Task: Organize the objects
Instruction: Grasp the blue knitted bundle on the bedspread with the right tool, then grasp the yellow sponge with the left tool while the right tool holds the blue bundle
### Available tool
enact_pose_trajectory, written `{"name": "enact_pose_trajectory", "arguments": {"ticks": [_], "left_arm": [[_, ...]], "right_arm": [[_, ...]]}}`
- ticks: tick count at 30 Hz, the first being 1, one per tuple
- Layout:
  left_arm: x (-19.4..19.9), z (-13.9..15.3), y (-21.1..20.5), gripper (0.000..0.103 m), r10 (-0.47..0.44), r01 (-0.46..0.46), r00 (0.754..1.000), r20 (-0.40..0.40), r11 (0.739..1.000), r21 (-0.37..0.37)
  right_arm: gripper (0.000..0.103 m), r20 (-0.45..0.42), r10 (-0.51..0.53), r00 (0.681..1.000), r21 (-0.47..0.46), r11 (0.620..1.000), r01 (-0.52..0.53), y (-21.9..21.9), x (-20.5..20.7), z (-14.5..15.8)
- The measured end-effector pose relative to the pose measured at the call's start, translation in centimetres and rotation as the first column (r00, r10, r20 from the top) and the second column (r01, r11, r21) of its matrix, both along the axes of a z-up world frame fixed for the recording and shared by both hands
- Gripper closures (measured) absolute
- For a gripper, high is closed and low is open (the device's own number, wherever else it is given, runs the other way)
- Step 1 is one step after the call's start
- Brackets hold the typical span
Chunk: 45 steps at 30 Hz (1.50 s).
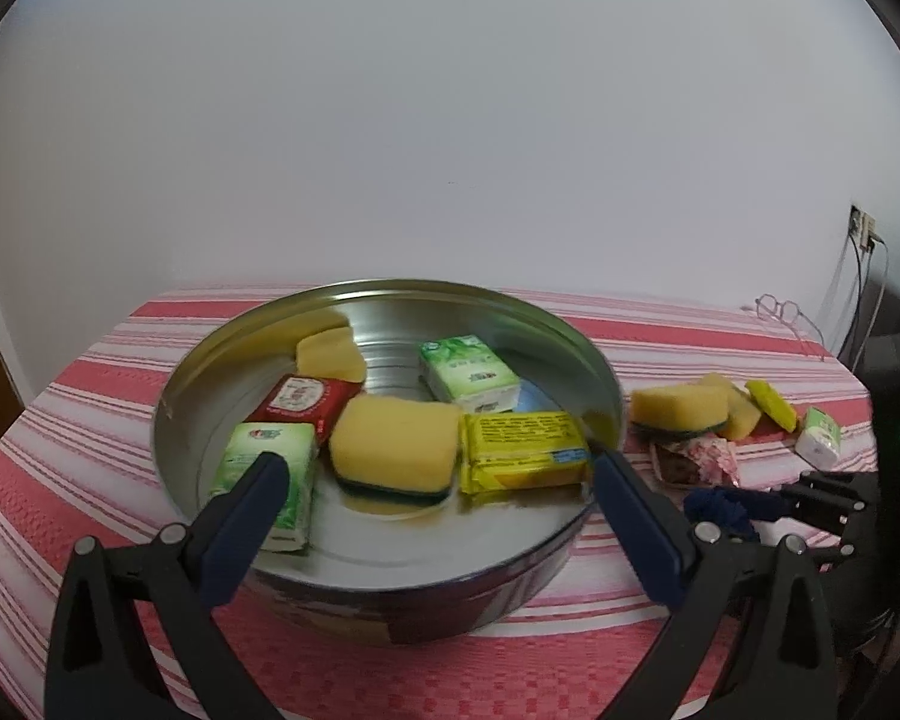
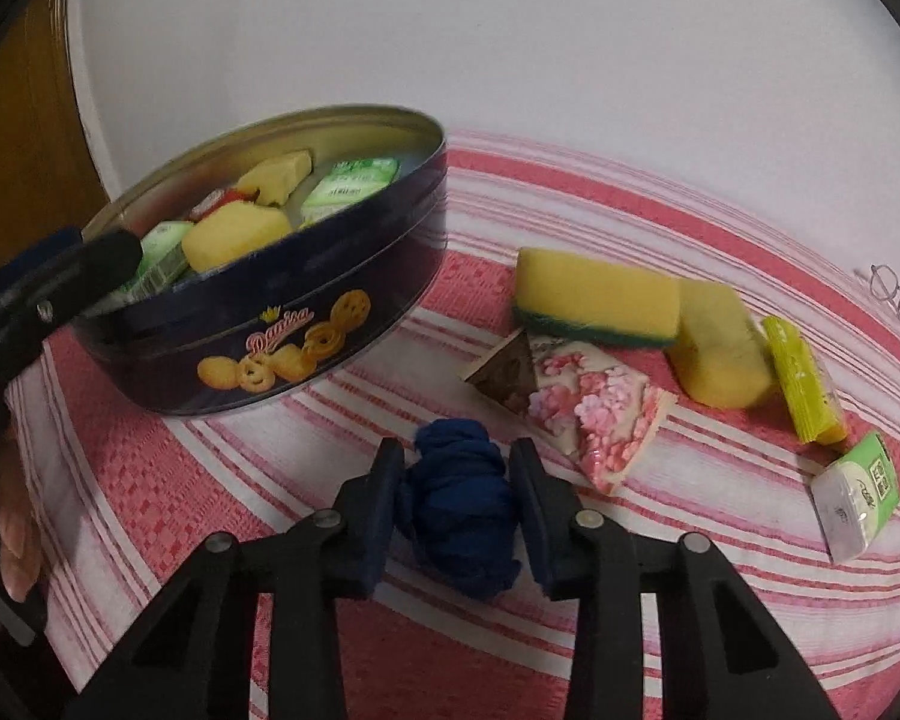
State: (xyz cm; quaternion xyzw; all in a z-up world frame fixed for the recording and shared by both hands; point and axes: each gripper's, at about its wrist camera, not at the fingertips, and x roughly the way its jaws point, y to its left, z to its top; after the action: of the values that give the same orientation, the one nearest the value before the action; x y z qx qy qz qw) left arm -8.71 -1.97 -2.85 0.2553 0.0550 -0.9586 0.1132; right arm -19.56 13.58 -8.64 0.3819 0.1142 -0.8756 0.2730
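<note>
Right tongs [image 2: 455,489] pinching a bundle of dark blue cloth [image 2: 459,498], pads pressed against both its sides, bundle resting on the striped bench cloth [image 2: 150,480] near the front edge of the bench. Just beyond and to the right, a pink flowered packet [image 2: 594,414], lying flat, one corner tucked under a yellow sponge with green backing [image 2: 594,294]. Beside that, a second yellow sponge [image 2: 720,354], then a yellow-green packet [image 2: 801,381], then a green and white tissue pack [image 2: 858,495] toward the right edge. Far back at the right corner, a pair of wire spectacles [image 2: 897,294].

Left tongs [image 1: 441,474] spread wide, gripping nothing, poised over the near rim of a round biscuit tin [image 1: 390,594] standing left of the blue bundle. Inside the tin: a green tissue pack [image 1: 270,480] under the left pad, a yellow sponge [image 1: 396,444] between the pads, a yellow packet [image 1: 525,450], a red packet [image 1: 303,399], another green pack [image 1: 471,372], another sponge [image 1: 330,354] at the far wall.
</note>
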Motion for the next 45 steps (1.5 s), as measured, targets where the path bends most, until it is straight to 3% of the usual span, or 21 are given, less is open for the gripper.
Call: {"name": "enact_pose_trajectory", "arguments": {"ticks": [7,19,22,24,33,40,43,44,45], "left_arm": [[-0.7,1.4,3.3,0.001,-0.086,0.085,0.996,-0.026,0.996,-0.041],[-7.3,1.6,11.8,0.001,-0.272,0.275,0.961,0.045,0.954,-0.120],[-9.4,0.8,13.3,0.007,-0.301,0.311,0.949,0.098,0.943,-0.115],[-10.2,0.4,14.0,0.012,-0.309,0.322,0.944,0.117,0.940,-0.114],[-13.7,-2.1,14.6,0.012,-0.309,0.329,0.927,0.213,0.942,-0.066],[-14.7,-3.2,14.9,0.014,-0.259,0.298,0.932,0.254,0.946,-0.130],[-14.7,-3.1,15.1,0.036,-0.219,0.268,0.943,0.248,0.946,-0.183],[-14.7,-3.2,15.0,0.059,-0.223,0.273,0.942,0.250,0.943,-0.190],[-14.8,-3.3,15.2,0.064,-0.232,0.284,0.937,0.261,0.941,-0.183]], "right_arm": [[0.064,-0.078,-0.103,0.992,-0.143,0.986,0.091,3.6,0.6,1.9],[0.064,-0.138,-0.362,0.922,-0.155,0.927,0.341,10.3,-2.4,2.6],[0.064,-0.132,-0.391,0.911,-0.177,0.914,0.366,11.7,-2.5,2.7],[0.064,-0.136,-0.401,0.906,-0.183,0.909,0.375,12.1,-2.6,2.7],[0.064,-0.102,-0.418,0.903,-0.220,0.894,0.389,13.9,-3.4,2.6],[0.064,-0.125,-0.413,0.902,-0.194,0.902,0.386,13.2,-2.9,2.7],[0.064,-0.129,-0.417,0.900,-0.190,0.901,0.390,13.1,-2.9,2.6],[0.064,-0.129,-0.420,0.898,-0.190,0.900,0.393,13.1,-2.8,2.6],[0.064,-0.129,-0.423,0.897,-0.190,0.898,0.396,13.2,-2.8,2.6]]}}
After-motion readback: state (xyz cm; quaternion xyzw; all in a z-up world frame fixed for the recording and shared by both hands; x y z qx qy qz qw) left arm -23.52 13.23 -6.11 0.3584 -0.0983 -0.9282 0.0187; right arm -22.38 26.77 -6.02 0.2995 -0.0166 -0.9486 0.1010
